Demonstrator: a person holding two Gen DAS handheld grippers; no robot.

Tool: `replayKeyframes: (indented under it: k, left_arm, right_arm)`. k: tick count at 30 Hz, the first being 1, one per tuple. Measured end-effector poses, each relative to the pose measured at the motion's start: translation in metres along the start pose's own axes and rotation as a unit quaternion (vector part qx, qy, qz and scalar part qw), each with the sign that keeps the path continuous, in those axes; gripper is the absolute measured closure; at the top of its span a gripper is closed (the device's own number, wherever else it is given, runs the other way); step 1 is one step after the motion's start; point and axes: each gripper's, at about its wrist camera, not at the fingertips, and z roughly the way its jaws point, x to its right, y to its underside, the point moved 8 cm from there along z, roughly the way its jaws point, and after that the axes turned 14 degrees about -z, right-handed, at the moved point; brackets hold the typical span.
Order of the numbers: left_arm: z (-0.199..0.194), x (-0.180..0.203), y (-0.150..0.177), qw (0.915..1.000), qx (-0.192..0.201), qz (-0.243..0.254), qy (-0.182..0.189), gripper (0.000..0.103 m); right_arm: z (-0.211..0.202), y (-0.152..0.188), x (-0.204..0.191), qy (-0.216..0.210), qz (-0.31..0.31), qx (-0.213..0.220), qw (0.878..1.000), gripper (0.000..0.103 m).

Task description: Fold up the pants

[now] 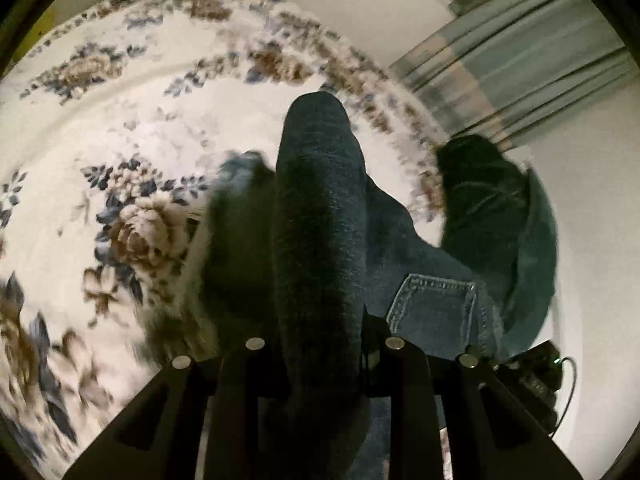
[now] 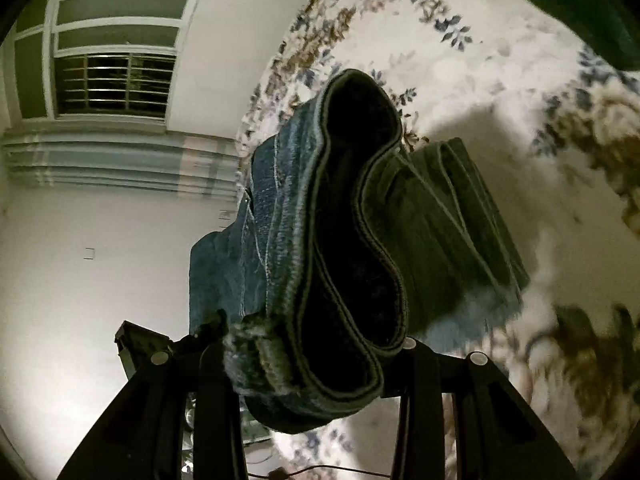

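Between the fingers of the left hand-held gripper [image 1: 320, 344] a thick fold of dark denim is pinched, the jaws narrowed onto it. The right hand-held gripper [image 2: 316, 352] is likewise closed on cloth, clamping a bunched hem edge with an open leg cuff gaping toward twelve o'clock. Both hold the pants [image 1: 320, 208] lifted above the floral rug [image 1: 120, 128]; in the left wrist view a stitched back pocket [image 1: 436, 308] sits at four o'clock. My judgement: the carry-over step of a fold is in hand, and next the held end must be lowered square onto the rest of the jeans, edges aligned, before releasing. No brand, label or writing is legible; the pocket stitching shows no tag.
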Motion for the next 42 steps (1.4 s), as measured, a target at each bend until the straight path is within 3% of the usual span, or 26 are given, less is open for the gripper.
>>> replayKeyframes:
  k: [4,6,9,13,15,18,20,22,26,28,33,42]
  left_arm:
    - [0.028,-0.03,-0.001,0.9993,-0.025,0.006,-0.026,0.075]
    - [0.029,-0.037,0.001,0.9991,-0.027,0.008,-0.033,0.061]
    - [0.024,-0.037,0.005,0.9985,-0.029,0.009,-0.045,0.06]
    - [0.007,-0.026,0.006,0.9938,-0.004,0.031,-0.107,0.059]
    - [-0.004,-0.02,0.008,0.9879,0.015,0.046,-0.147,0.047]
    - [-0.02,-0.008,0.013,0.9808,0.047,0.076,-0.173,0.032]
    - [-0.034,0.003,0.019,0.9742,0.068,0.099,-0.191,0.027]
    - [-0.047,0.011,0.027,0.9673,0.086,0.114,-0.21,0.014]
    - [-0.077,0.029,0.049,0.9569,0.115,0.135,-0.23,0.012]
    - [-0.092,0.037,0.06,0.9556,0.124,0.137,-0.229,0.012]
    - [-0.145,0.067,0.101,0.95,0.156,0.149,-0.226,0.012]
    - [-0.254,0.119,0.195,0.9386,0.211,0.171,-0.213,0.012]
  right_arm:
    - [0.03,0.001,0.025,0.05,-0.034,-0.021,0.998,0.062]
    - [0.032,0.001,0.03,0.066,-0.036,-0.033,0.997,0.057]
    - [0.024,0.002,0.032,0.1,-0.043,-0.048,0.993,0.051]
    - [0.003,0.002,0.022,0.164,-0.069,-0.055,0.983,0.041]
    - [-0.01,0.003,0.014,0.195,-0.085,-0.049,0.976,0.022]
    - [-0.033,0.002,-0.008,0.255,-0.136,-0.027,0.957,0.012]
    - [-0.046,0.005,-0.023,0.297,-0.169,-0.028,0.939,0.008]
    - [-0.058,0.011,-0.038,0.338,-0.203,-0.027,0.919,0.0]
    - [-0.092,0.026,-0.071,0.394,-0.252,-0.01,0.884,0.0]
    - [-0.108,0.034,-0.087,0.406,-0.265,0.002,0.875,0.0]
    - [-0.168,0.061,-0.138,0.407,-0.29,0.036,0.866,0.0]
    - [-0.295,0.129,-0.224,0.378,-0.32,0.091,0.864,0.0]
